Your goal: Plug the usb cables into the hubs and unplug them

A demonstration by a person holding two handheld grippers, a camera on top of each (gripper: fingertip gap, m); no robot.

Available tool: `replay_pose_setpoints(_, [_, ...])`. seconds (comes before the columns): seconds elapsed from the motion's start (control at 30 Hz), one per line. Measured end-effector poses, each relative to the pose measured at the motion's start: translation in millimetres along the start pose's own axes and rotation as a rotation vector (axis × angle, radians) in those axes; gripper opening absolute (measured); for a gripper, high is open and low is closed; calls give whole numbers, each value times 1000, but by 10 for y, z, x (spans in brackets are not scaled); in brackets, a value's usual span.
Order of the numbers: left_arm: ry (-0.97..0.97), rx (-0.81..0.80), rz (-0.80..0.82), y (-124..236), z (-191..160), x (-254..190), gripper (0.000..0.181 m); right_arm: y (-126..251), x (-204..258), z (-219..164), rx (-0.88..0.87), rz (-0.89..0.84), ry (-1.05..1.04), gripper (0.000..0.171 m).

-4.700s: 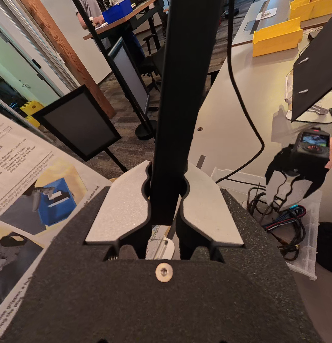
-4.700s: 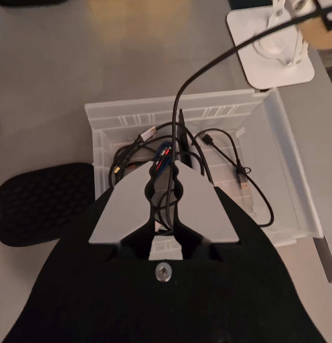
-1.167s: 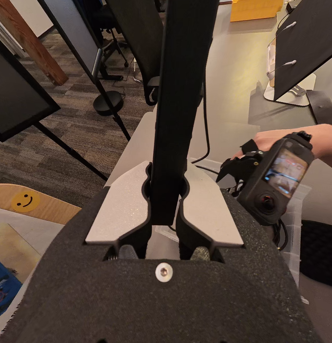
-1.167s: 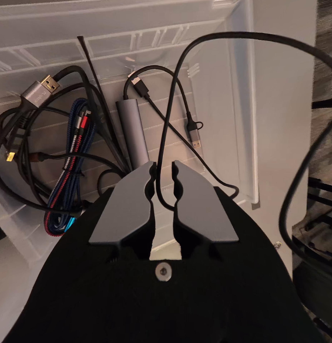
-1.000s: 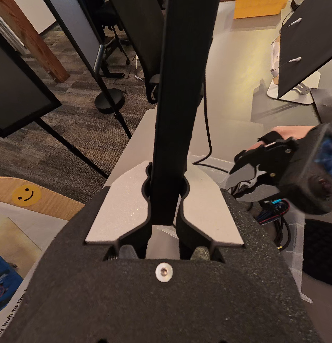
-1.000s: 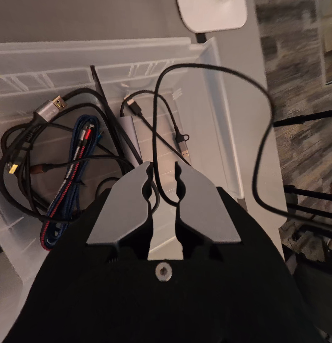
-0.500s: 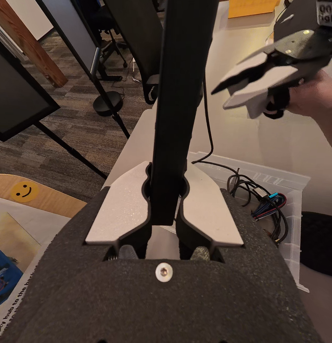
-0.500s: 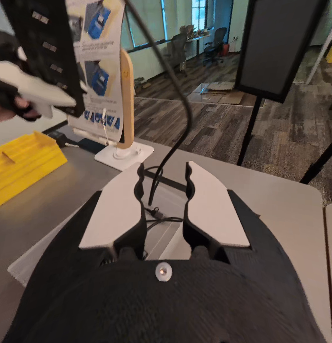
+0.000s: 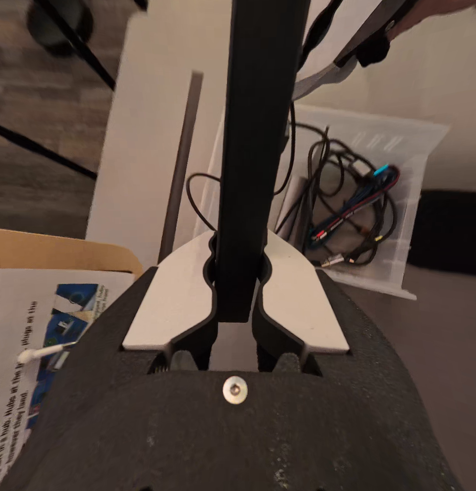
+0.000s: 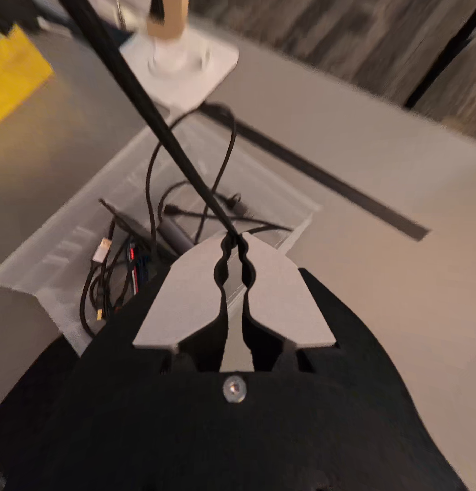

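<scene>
My left gripper (image 9: pixel 239 239) is shut on a long black hub (image 9: pixel 258 132) that stands up between its fingers. A thin black cable (image 9: pixel 292 148) hangs beside the hub toward a clear bin (image 9: pixel 391 276) holding a tangle of USB cables (image 9: pixel 351 212). My right gripper (image 10: pixel 234 236) is shut at its tips on a black cable (image 10: pixel 141 87) that runs taut up to the top left, above the clear bin (image 10: pixel 58 239). The right gripper also shows at the top right of the left wrist view (image 9: pixel 337 71). A silver USB plug (image 10: pixel 101 249) and a grey hub (image 10: pixel 175 236) lie in the bin.
A printed instruction sheet on a wooden board (image 9: pixel 32 345) stands at the left on a white stand base (image 10: pixel 183 66). A yellow bin (image 10: pixel 13 66) is at the far left. A dark strip (image 10: pixel 324 180) crosses the table. A black pad (image 9: pixel 449 231) lies beside the bin. Spacing between my two grippers at the tips: around 20 cm. From either gripper's tips it is about 20 cm to the silver USB plug (image 10: pixel 101 249). The left camera catches it too, in the left wrist view (image 9: pixel 332 258).
My right gripper has come down from an open pose in the air and closed on the black cable over the bin. The left gripper has tilted down toward the bin, still holding the hub.
</scene>
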State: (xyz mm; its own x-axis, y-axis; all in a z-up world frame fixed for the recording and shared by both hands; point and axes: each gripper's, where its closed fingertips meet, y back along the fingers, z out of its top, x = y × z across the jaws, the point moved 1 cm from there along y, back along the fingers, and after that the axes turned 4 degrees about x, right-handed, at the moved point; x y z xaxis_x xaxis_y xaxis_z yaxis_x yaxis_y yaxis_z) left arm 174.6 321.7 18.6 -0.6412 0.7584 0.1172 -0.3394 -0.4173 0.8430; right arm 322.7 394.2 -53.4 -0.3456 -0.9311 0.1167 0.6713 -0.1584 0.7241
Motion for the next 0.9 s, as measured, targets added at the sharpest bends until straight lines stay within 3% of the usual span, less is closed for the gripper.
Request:
replay_pose_setpoints(0.07, [2,62,-20,-117,-133,-40,26,-218,85,-176,90,27,-10,6])
replay_pose_setpoints(0.17, [-4,143,-29,-241,-298,-61,26,-322,123,-268,82,43,-15,10])
replay_pose_setpoints(0.23, [-49,220,-15,-314,-437,-60,26,-224,127,-264,38,62,14,26])
replay_pose_setpoints(0.4, [-122,310,-21,-508,-604,-137,26,377,268,257,-271,-37,326,36])
replay_pose_setpoints(0.47, [-139,305,-32,-565,-592,-178,26,446,523,430,-296,-1,465,42])
replay_pose_setpoints(0.67, [-191,315,12,-628,-539,-163,26,29,716,464,-41,2,696,46])
replay_pose_setpoints(0.73, [-210,321,26,-616,-518,-154,26,-79,648,433,34,-37,733,32])
replay_pose_setpoints(0.9, [-253,311,108,-593,-472,-34,26,-96,614,472,76,-55,772,29])
